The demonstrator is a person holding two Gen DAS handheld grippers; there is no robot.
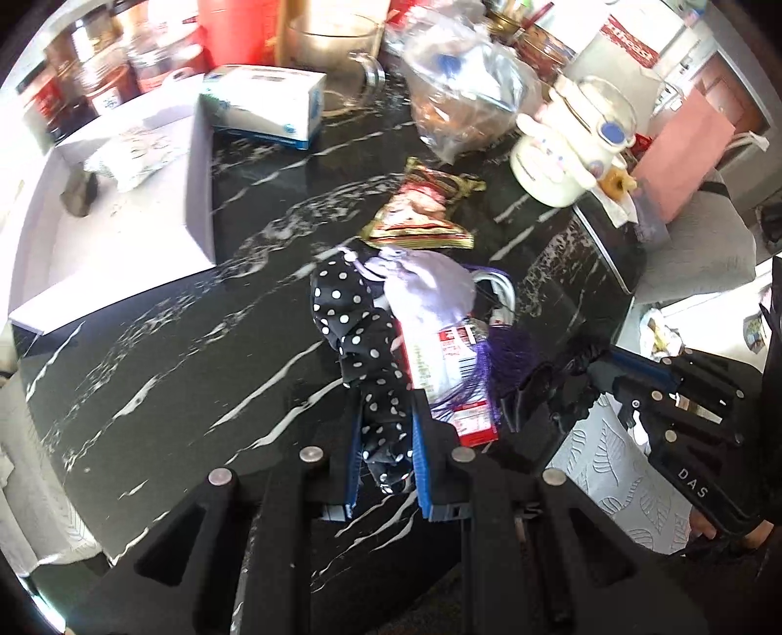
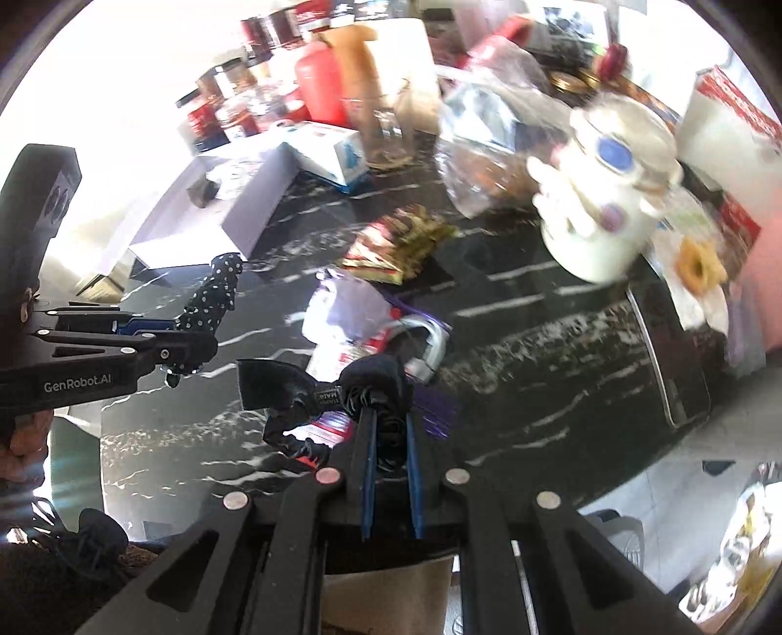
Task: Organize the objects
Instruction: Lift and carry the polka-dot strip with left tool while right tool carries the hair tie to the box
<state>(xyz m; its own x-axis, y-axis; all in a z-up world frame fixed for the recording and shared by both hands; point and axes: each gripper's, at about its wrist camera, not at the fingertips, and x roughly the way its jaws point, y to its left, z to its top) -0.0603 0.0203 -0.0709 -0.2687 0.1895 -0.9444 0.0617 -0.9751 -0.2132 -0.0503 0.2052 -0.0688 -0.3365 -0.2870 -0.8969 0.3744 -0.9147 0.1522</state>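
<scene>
My left gripper (image 1: 388, 415) is shut on a black polka-dot fabric piece (image 1: 352, 312), held a little above the black marble table (image 1: 171, 371). In the right wrist view that left gripper (image 2: 178, 332) shows at the left with the dotted fabric (image 2: 215, 293) sticking up from it. Blue pads of my right gripper (image 2: 388, 420) are shut on the knot of a black bow tie (image 2: 293, 386). It also shows at the right edge of the left wrist view, where the right gripper (image 1: 594, 373) grips the black fabric (image 1: 552, 391). Beneath both lies a pile: a lilac pouch (image 1: 430, 288), a red-white packet (image 1: 454, 376) and a white cable (image 1: 501, 293).
A gold-red snack packet (image 1: 420, 210) lies beyond the pile. An open white box (image 1: 112, 234) stands at the left, a blue-white carton (image 1: 264, 102) behind it. A white character mug (image 1: 572, 146), a plastic bag (image 1: 459, 97), a glass jug (image 1: 337, 44) and jars (image 1: 83, 73) crowd the back.
</scene>
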